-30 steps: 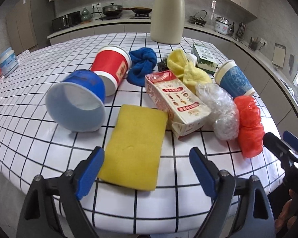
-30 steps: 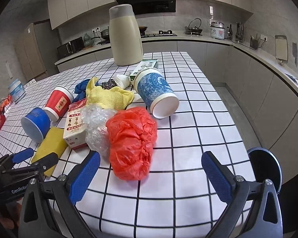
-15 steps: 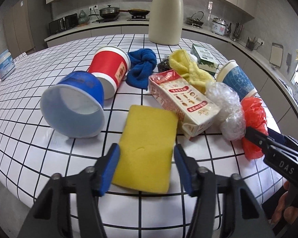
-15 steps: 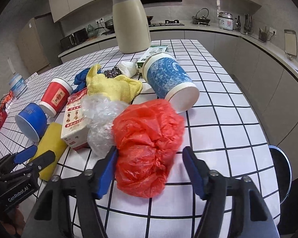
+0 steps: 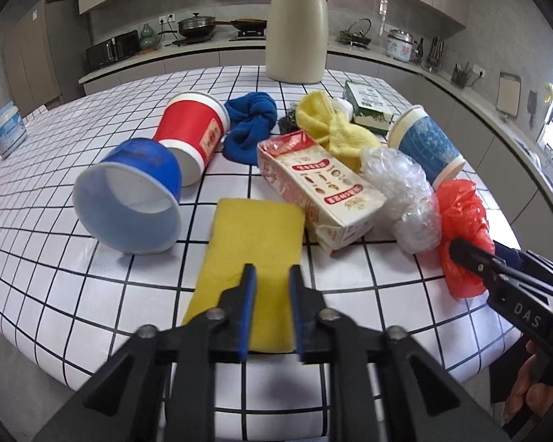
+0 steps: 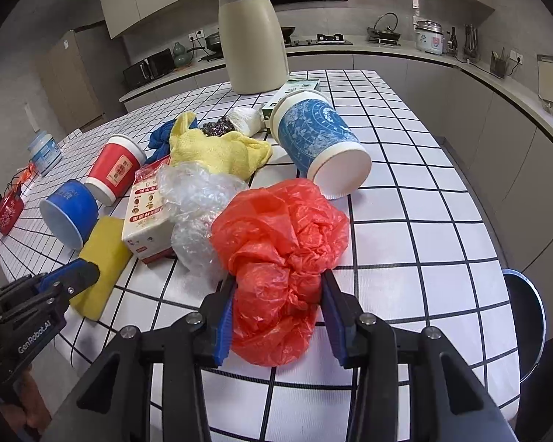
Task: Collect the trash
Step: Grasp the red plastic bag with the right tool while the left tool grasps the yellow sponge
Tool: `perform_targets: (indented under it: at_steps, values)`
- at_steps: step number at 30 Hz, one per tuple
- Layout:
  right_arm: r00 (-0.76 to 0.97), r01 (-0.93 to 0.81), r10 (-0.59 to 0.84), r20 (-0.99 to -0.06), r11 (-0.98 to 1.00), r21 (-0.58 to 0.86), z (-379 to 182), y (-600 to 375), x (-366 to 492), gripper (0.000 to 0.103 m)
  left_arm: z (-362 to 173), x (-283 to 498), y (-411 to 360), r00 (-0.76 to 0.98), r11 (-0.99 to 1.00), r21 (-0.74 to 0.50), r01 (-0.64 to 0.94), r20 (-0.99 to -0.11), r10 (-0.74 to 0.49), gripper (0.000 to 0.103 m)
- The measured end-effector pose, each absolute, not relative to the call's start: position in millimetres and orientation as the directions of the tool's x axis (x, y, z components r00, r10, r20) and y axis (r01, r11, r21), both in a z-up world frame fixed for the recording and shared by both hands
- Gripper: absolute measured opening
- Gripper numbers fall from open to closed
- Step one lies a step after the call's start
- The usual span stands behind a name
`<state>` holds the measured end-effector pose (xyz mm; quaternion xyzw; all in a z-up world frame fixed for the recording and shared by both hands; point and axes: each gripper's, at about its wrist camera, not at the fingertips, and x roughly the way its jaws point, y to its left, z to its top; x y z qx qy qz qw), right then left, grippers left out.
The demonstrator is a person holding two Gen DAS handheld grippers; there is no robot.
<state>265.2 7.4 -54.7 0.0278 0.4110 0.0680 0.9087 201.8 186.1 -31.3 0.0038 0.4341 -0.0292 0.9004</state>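
A yellow sponge (image 5: 254,243) lies flat near the table's front edge. My left gripper (image 5: 271,276) has its jaws nearly shut over the sponge's near end; a grip on it does not show. It also shows in the right wrist view (image 6: 73,276). My right gripper (image 6: 278,283) has closed onto the near part of a crumpled red plastic bag (image 6: 276,228), its pads pressing both sides. Beside the bag lie a clear plastic wad (image 6: 199,199), a cream carton (image 5: 317,191), a blue patterned cup (image 6: 317,143), a red cup (image 5: 191,129) and a blue bowl (image 5: 129,202), all tipped over.
A yellow cloth (image 5: 335,129), a blue cloth (image 5: 250,125) and a green box (image 5: 368,107) lie behind the pile. A tall beige jug (image 5: 298,25) stands at the back of the tiled table (image 5: 55,276). A stool (image 6: 523,309) stands off the table's right side.
Both grippers have closed in from wide open. The left jaws narrowed over the sponge's near end. The right jaws came in against the red bag.
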Motion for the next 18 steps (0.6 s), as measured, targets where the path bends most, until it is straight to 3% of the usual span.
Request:
perform_targets:
  at_steps: [1,2,4,9,16,18]
  values:
    - [0.655,-0.101,0.146,-0.741,0.989,0.106,-54.5,7.2,264.2,0.045,-32.1,203.4,183.9,0.615,0.998,-0.011,0.06,-0.787,-0.046,0.08]
    - [0.655,-0.102,0.146,-0.741,0.989,0.104,-54.6,7.1,264.1,0.045,-33.0,204.9,182.0,0.611,0.999,0.011,0.05,-0.791,-0.021,0.103]
    - [0.654,-0.103,0.147,-0.742,0.989,0.105,-54.3,6.4,264.5,0.045,-33.7,204.3,180.3,0.628,0.998,0.052,0.033,-0.778,0.02,0.102]
    - [0.655,-0.095,0.141,-0.742,0.99,0.104,-56.0,4.8,268.4,0.045,-41.2,210.9,185.7,0.615,0.999,0.006,0.052,-0.788,-0.027,0.101]
    - [0.659,-0.077,0.121,-0.742,0.993,0.093,-57.2,4.2,275.8,0.046,-39.4,212.9,204.5,0.643,0.999,-0.047,0.013,-0.765,-0.044,0.064]
    - [0.66,-0.073,0.116,-0.742,0.993,0.09,-56.4,4.3,277.9,0.046,-37.9,211.1,207.7,0.641,0.998,-0.063,0.016,-0.765,-0.059,0.063]
